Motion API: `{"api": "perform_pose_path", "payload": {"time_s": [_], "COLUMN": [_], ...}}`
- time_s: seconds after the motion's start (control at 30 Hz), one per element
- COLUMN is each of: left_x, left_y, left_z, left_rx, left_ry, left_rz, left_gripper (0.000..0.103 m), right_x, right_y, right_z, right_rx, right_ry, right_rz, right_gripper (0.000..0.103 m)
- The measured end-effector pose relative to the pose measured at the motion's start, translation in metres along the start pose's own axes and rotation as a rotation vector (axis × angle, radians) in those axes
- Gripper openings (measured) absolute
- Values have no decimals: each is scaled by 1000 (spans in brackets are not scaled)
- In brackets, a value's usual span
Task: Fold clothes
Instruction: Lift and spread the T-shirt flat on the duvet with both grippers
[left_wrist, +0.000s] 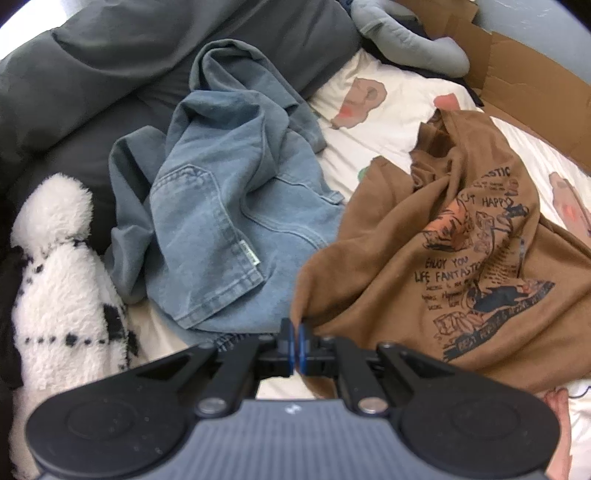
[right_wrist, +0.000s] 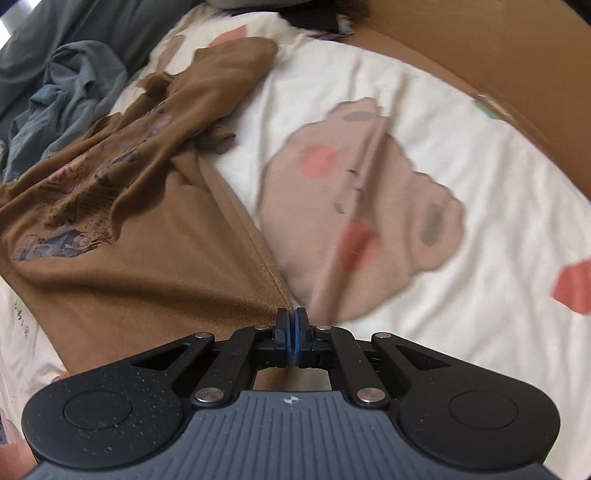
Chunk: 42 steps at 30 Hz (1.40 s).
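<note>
A brown T-shirt (left_wrist: 406, 258) with a printed graphic lies crumpled on a white bed sheet (left_wrist: 388, 103). My left gripper (left_wrist: 295, 325) is shut on the shirt's near left edge, and the cloth bunches up at its blue pads. In the right wrist view the same brown T-shirt (right_wrist: 129, 221) spreads to the left. My right gripper (right_wrist: 294, 314) is shut on its hemmed right edge. A ridge of the bed sheet (right_wrist: 443, 129) also runs up toward those pads. A blue denim garment (left_wrist: 229, 206) lies crumpled left of the shirt.
A white fleece item with black marks (left_wrist: 62, 266) lies at the left. Dark grey bedding (left_wrist: 110, 55) fills the back left, with a grey plush cushion (left_wrist: 406, 44) behind. Flattened cardboard (left_wrist: 524, 88) (right_wrist: 480, 44) borders the bed on the right.
</note>
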<state>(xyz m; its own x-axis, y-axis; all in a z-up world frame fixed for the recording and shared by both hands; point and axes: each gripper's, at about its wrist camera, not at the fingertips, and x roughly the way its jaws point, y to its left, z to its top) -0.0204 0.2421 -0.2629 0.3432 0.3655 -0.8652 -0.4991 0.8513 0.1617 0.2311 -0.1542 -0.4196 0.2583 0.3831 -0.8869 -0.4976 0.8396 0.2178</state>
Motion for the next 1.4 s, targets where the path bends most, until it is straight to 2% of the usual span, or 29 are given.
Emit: {"api": "perform_pose_path", "payload": {"time_s": [0.37, 0.67, 0.9, 1.4], "left_x": [1, 4, 5, 16], "left_y": [-34, -70, -101, -147], "left_z": [-3, -11, -16, -21], "left_rx": [11, 26, 75, 128], "left_ry": [20, 40, 63, 110], "left_rz": [-160, -295, -393, -546], "left_gripper": [3, 3, 3, 3], "right_x": [-49, -103, -138, -198], "right_y": [-21, -50, -63, -62], "right_z": [-28, -70, -109, -183], "right_rx": [27, 144, 219, 414], "right_ry": [46, 54, 71, 60], "right_rz": [-103, -194, -249, -310], "right_gripper": [0, 0, 0, 0]}}
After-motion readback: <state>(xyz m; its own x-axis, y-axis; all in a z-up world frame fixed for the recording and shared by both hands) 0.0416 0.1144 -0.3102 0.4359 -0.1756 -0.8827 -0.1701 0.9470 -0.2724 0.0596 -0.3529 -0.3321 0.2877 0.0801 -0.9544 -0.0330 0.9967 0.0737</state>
